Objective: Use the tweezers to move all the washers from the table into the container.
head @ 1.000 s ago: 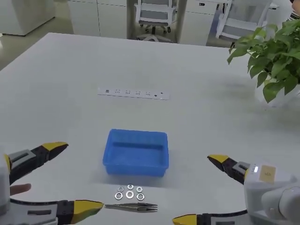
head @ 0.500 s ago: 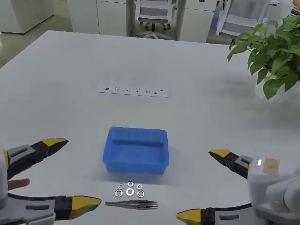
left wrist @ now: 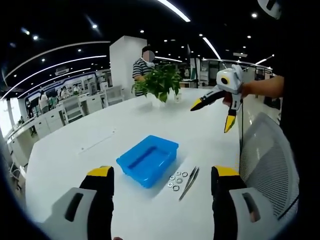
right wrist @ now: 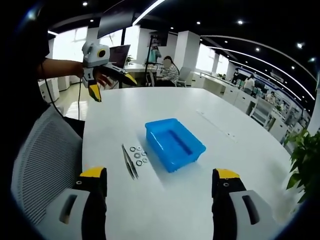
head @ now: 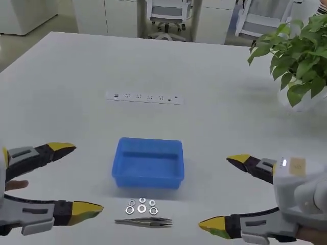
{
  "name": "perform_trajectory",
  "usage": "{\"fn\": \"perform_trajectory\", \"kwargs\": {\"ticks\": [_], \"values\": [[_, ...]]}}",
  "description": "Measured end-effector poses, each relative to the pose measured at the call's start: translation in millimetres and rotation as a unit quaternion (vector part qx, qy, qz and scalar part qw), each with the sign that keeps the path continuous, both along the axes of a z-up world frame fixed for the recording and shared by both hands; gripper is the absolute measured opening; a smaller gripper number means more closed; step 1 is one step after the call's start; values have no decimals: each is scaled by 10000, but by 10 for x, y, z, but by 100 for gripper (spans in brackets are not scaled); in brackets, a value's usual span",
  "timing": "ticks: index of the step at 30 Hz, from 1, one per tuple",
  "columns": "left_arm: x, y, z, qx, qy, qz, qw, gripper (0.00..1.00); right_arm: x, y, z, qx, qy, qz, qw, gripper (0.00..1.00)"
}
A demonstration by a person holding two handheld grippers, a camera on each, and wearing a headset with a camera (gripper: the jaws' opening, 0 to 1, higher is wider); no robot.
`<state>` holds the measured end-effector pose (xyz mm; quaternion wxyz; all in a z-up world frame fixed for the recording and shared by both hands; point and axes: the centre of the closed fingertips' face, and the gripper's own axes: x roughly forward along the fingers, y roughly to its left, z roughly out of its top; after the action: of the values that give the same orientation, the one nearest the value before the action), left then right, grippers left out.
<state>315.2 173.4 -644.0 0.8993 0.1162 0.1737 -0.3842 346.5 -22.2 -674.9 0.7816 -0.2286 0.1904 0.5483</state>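
On the white bench, the blue rectangular plastic container sits centrally. The small metal washers cluster just before it, and the slim metal tweezers lie crosswise just before them. The long white power strip lies well behind the container, and the green leafy plant stands behind at far right. The left claw and right claw flank the washers, touching nothing.

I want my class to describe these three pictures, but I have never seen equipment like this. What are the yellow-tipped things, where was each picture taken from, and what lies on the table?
A person holds a two-jaw hand tool in each hand: the left gripper and the right gripper. The wide picture comes from a headset camera looking down; the two round pictures come from a camera on each gripper. On the white table sit an empty blue container, a cluster of washers in front of it, and tweezers beside the washers. Both grippers are open and hold nothing.
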Motion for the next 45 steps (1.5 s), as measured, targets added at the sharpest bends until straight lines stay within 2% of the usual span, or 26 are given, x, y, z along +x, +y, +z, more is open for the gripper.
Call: {"fn": "perform_trajectory", "kwargs": {"ticks": [15,26,34,38,41,44,45], "values": [[96,-38,-9,386,86,-606,9974,70,81,69,24,-327,-85,539,9980,82],[113,-107,-131,741,235,-1075,9912,58,69,213,-34,-547,-136,1119,9921,71],[102,-157,-322,984,445,-1340,9851,53,42,326,-154,-804,-170,1597,9837,60],[96,-181,-440,1138,574,-1448,9812,50,7,378,-263,-1059,-179,1882,9762,55],[79,-214,-517,1174,684,-1526,9789,48,-19,419,-334,-1184,-183,2046,9715,51],[59,-245,-625,1339,725,-1617,9750,47,-44,449,-408,-1353,-194,2211,9656,49],[49,-257,-649,1364,749,-1652,9739,47,-48,461,-420,-1361,-196,2237,9649,49]]}}
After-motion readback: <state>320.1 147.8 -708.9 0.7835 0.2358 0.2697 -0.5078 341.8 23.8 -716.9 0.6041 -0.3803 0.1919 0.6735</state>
